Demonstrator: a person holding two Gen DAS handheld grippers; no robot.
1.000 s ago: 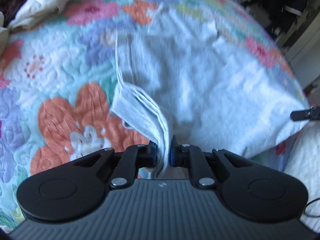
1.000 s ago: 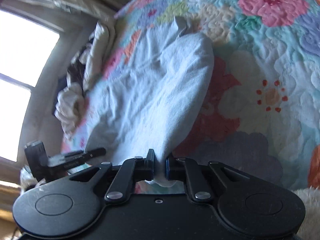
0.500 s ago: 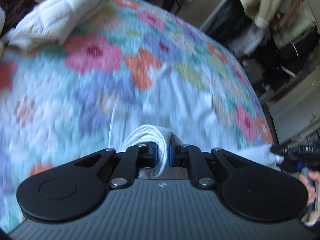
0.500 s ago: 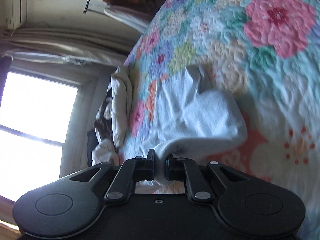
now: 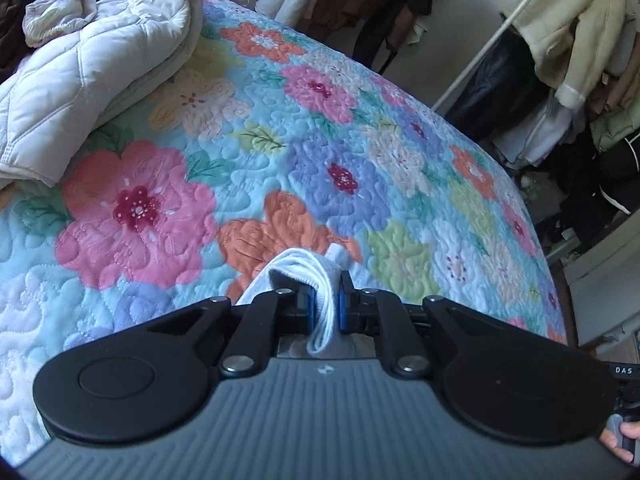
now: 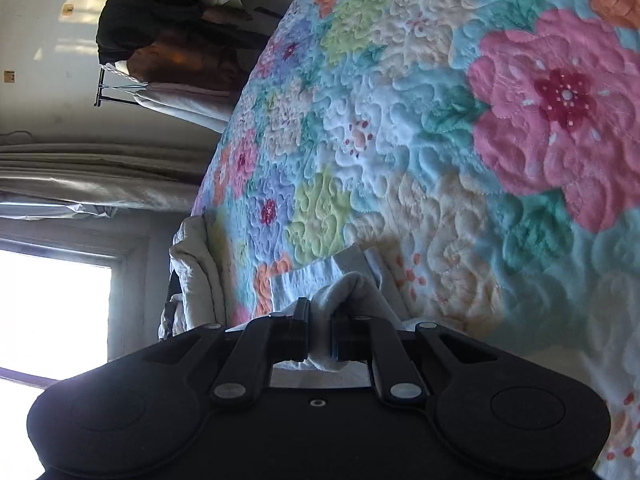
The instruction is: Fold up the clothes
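Note:
A light grey garment (image 5: 304,272) lies on a floral quilt (image 5: 280,152). My left gripper (image 5: 323,309) is shut on a bunched ribbed edge of it, which loops up over the jaws. Most of the garment is hidden beneath the gripper body. In the right wrist view my right gripper (image 6: 319,338) is shut on another corner of the same garment (image 6: 348,288). Only a small folded patch of it shows ahead of the jaws on the quilt (image 6: 440,128).
A folded white quilted jacket (image 5: 92,56) and dark clothes lie at the bed's far left corner. A rack of hanging clothes (image 5: 580,40) stands past the bed's far right edge. A bright window (image 6: 52,312) and hanging clothes (image 6: 168,40) show in the right wrist view.
Both grippers have carried the garment's held edges forward across the bed. The spread cloth that filled both views has dropped out of sight beneath the grippers; both stay shut.

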